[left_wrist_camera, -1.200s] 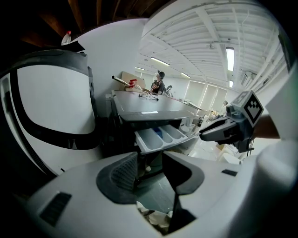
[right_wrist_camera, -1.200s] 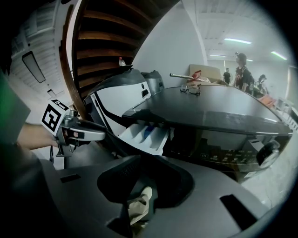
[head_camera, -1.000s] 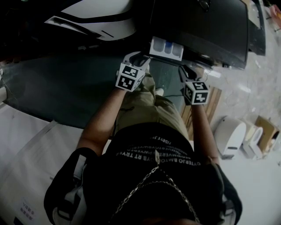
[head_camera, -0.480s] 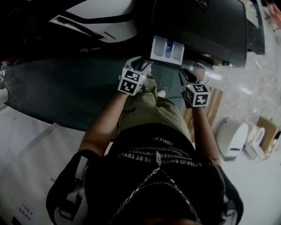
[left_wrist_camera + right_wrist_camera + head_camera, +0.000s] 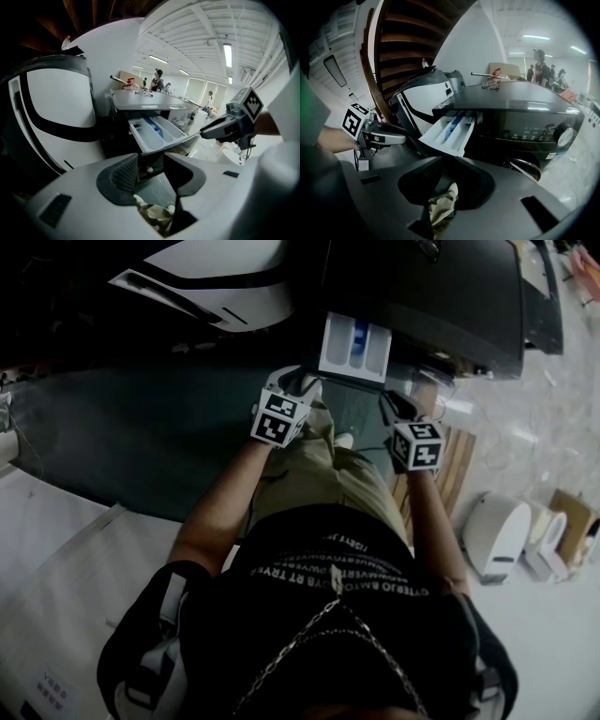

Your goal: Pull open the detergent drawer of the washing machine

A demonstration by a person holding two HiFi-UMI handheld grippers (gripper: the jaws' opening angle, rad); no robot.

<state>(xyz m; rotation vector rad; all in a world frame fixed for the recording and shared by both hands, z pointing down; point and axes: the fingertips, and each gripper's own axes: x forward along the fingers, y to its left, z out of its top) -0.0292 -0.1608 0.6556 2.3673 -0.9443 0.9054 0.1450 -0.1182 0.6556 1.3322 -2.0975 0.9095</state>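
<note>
Left tongs [image 5: 151,163] stand apart, clamped on nothing, their tips just under the front lip of the detergent drawer [image 5: 154,132], probably set there to hook it. Right tongs [image 5: 443,169], also apart and empty, wait alongside. Beyond both, the drawer already juts well out of the washing machine [image 5: 525,117].

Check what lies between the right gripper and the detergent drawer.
Nothing. In the right gripper view, the right gripper, jaws apart and empty, faces the pulled-out detergent drawer across a bare gap.
</note>
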